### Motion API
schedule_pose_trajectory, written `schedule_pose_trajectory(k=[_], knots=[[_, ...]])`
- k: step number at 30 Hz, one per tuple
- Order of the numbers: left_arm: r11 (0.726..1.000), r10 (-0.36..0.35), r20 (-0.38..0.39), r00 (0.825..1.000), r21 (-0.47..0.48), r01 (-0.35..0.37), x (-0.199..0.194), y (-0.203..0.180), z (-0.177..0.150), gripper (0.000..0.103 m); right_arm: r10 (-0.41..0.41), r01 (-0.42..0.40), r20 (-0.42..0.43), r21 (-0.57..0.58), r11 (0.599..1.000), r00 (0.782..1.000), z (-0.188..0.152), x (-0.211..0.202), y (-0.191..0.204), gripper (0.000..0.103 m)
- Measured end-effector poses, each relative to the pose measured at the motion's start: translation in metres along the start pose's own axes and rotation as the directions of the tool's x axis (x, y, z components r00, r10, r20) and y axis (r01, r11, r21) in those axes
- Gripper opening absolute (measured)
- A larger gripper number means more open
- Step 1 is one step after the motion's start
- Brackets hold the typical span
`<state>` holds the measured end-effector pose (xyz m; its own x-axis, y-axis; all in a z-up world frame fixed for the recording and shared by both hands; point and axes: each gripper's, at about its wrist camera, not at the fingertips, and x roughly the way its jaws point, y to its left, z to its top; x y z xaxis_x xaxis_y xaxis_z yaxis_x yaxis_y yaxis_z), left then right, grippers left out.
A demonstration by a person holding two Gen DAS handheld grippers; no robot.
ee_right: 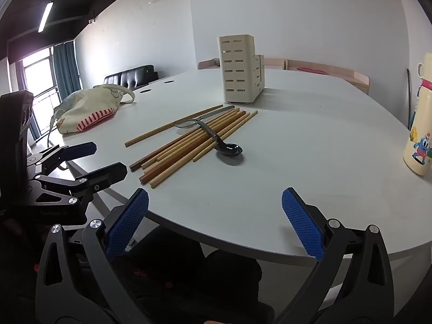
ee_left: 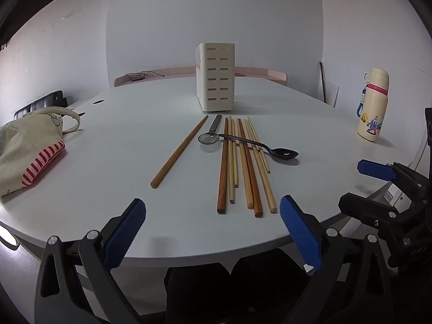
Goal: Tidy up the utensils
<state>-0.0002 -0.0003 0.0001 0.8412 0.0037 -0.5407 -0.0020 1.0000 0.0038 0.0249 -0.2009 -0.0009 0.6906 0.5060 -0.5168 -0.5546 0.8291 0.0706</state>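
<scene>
Wooden chopsticks (ee_left: 243, 167) are lying mid-bench under a black metal spoon (ee_left: 270, 149); both jaws are gaping empty, so I'm thinking lift that spoon first into the cream slotted holder (ee_left: 216, 78).

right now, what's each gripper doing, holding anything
left gripper: open, holding nothing, near the table's edge.
right gripper: open, holding nothing, near the table's edge.
</scene>
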Motion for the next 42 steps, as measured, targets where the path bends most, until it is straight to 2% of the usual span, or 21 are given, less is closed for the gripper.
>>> schedule_pose_trajectory(k=[42], knots=[[1.000,-0.007,-0.012,1.000,0.004,0.007,0.0050,-0.0025,-0.0007,0.098,0.007,-0.007,-0.007,0.015,1.000,1.000,-0.0024,0.0009,-0.0037,0.095]])
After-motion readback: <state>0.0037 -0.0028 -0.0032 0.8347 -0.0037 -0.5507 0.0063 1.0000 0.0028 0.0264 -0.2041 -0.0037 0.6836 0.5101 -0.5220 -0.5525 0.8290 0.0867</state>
